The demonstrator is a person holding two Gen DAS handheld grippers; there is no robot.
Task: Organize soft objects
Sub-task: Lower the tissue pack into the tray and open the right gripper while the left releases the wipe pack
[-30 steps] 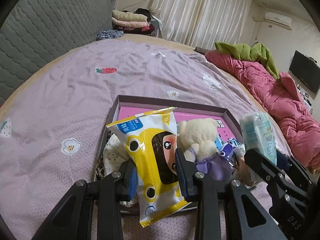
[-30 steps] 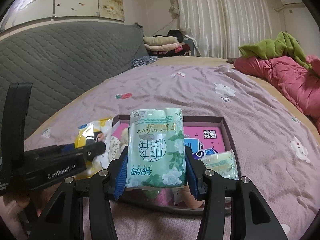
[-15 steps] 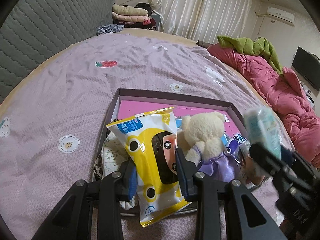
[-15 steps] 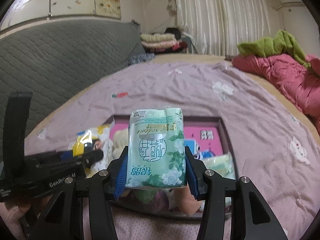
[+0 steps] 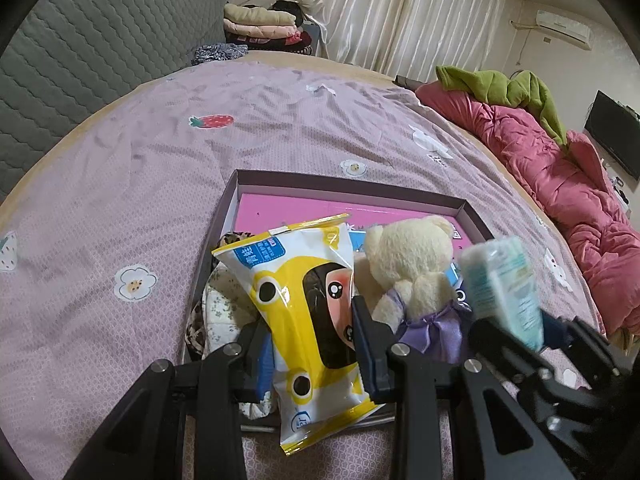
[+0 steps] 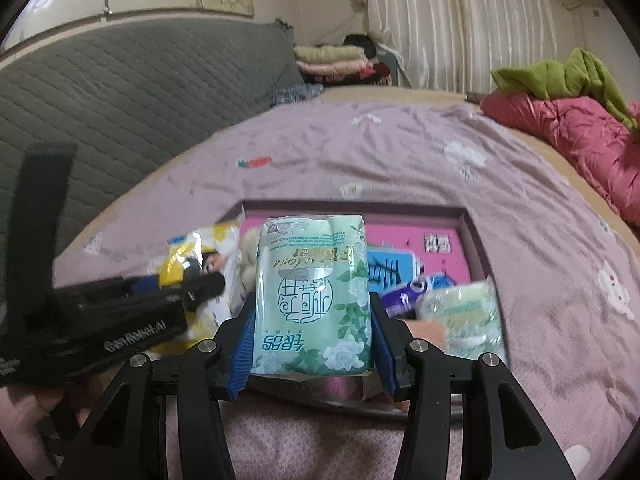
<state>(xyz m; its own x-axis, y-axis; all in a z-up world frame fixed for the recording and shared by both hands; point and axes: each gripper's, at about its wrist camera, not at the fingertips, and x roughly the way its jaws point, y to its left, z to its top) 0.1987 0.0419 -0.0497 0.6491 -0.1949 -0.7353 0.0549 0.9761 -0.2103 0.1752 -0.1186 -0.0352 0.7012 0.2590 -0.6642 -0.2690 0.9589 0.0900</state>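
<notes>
Bed surface: lilac quilted bedspread point(image 5: 280, 128), creased, printed with a strawberry motif point(image 5: 211, 121) at ten o'clock and white flower motifs. Grey quilted headboard point(image 5: 100, 36) runs along the nine-to-eleven o'clock edge. Folded clothes stack point(image 5: 260, 24), cream and pink over dark red, at twelve o'clock beyond the bed. White pleated curtains point(image 5: 404, 16) at one o'clock. Wall air conditioner point(image 5: 564, 30) at two o'clock. Pink padded duvet point(image 5: 560, 184) heaped along the three o'clock edge, a green garment point(image 5: 504, 88) lying on its far end. Dark television screen point(image 5: 614, 132) at three o'clock.
</notes>
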